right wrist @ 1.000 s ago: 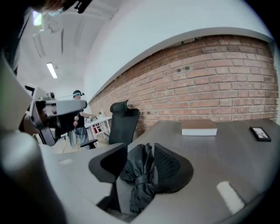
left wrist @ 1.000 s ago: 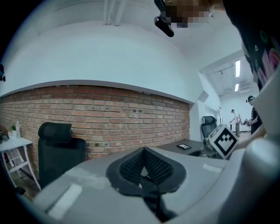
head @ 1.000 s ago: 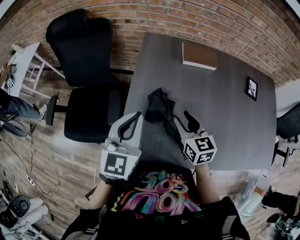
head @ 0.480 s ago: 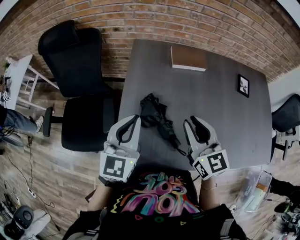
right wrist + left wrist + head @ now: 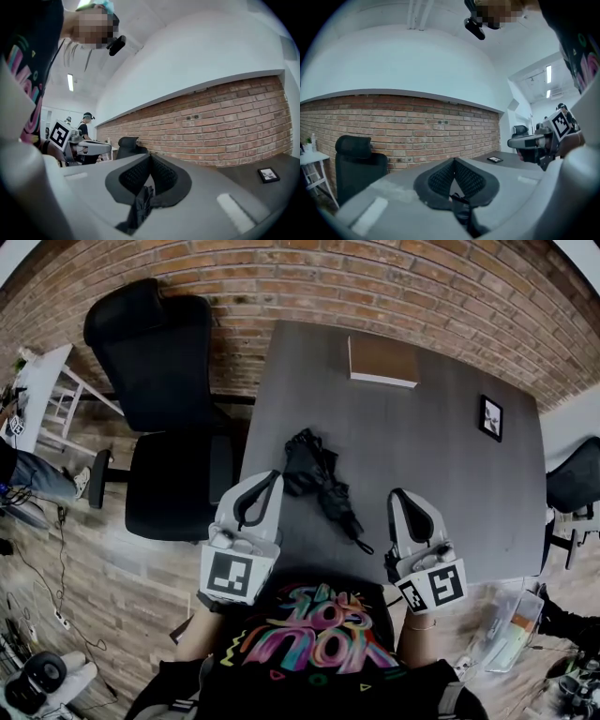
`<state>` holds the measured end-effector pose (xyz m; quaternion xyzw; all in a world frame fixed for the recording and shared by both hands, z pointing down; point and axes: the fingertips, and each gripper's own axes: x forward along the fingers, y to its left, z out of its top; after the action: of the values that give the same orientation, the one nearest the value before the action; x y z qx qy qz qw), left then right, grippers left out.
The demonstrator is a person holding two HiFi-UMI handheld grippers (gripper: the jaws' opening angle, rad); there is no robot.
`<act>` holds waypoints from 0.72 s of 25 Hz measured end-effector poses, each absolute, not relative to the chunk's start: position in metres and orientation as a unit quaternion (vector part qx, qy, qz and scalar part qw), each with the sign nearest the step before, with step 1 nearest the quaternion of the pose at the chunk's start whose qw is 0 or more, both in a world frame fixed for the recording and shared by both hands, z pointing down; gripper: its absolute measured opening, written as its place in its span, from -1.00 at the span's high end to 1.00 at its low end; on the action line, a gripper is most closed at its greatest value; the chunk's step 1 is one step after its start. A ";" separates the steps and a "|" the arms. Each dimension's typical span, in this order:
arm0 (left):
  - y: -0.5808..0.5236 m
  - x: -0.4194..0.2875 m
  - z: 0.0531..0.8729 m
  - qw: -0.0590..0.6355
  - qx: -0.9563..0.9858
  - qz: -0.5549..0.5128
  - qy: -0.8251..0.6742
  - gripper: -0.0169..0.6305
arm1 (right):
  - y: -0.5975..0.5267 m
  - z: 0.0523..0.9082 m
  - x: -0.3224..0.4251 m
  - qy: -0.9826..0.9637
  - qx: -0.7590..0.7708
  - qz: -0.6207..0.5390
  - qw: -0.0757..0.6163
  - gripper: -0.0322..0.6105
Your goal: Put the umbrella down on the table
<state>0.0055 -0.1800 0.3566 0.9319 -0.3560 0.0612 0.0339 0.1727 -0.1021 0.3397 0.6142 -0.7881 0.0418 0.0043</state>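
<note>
The folded black umbrella (image 5: 319,474) lies on the grey table (image 5: 450,465) near its front left corner, its wrist strap trailing toward the front edge. My left gripper (image 5: 272,476) hovers just left of the umbrella, shut and holding nothing. My right gripper (image 5: 401,495) is to the right of the umbrella, clear of it, shut and empty. The pads meet in the left gripper view (image 5: 453,161) and in the right gripper view (image 5: 150,157). Each gripper sees the other: the right gripper (image 5: 534,140) and the left gripper (image 5: 89,147).
A brown flat box (image 5: 382,360) lies at the table's far edge and a small framed picture (image 5: 490,418) at the far right. A black office chair (image 5: 164,409) stands left of the table against the brick wall. Another chair (image 5: 572,479) stands at the right.
My right gripper pulled back from the umbrella's handle end toward the front right and its jaws closed. The umbrella stays on the table. The left gripper barely moved.
</note>
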 end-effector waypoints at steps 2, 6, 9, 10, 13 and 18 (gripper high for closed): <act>-0.179 0.006 0.357 0.035 0.931 0.061 -0.357 0.95 | -0.101 0.337 0.174 -0.787 0.615 0.040 -0.003 0.89; -0.178 0.003 0.358 0.039 0.930 0.062 -0.361 0.95 | -0.102 0.332 0.170 -0.793 0.609 0.031 -0.012 0.90; -0.177 0.002 0.358 0.039 0.929 0.062 -0.363 0.95 | -0.103 0.332 0.169 -0.797 0.603 0.030 -0.011 0.90; -0.176 0.002 0.358 0.039 0.929 0.062 -0.363 0.95 | -0.103 0.333 0.169 -0.798 0.602 0.030 -0.010 0.90; -0.175 -0.001 0.358 0.039 0.928 0.061 -0.366 0.95 | -0.103 0.331 0.165 -0.802 0.597 0.027 -0.009 0.90; -0.175 -0.004 0.358 0.040 0.926 0.061 -0.371 0.95 | -0.107 0.331 0.163 -0.807 0.590 0.028 -0.006 0.90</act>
<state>-0.0043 -0.1748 0.3583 0.9258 -0.3709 0.0610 0.0402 0.1629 -0.1066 0.3312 0.5903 -0.8067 0.0282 -0.0065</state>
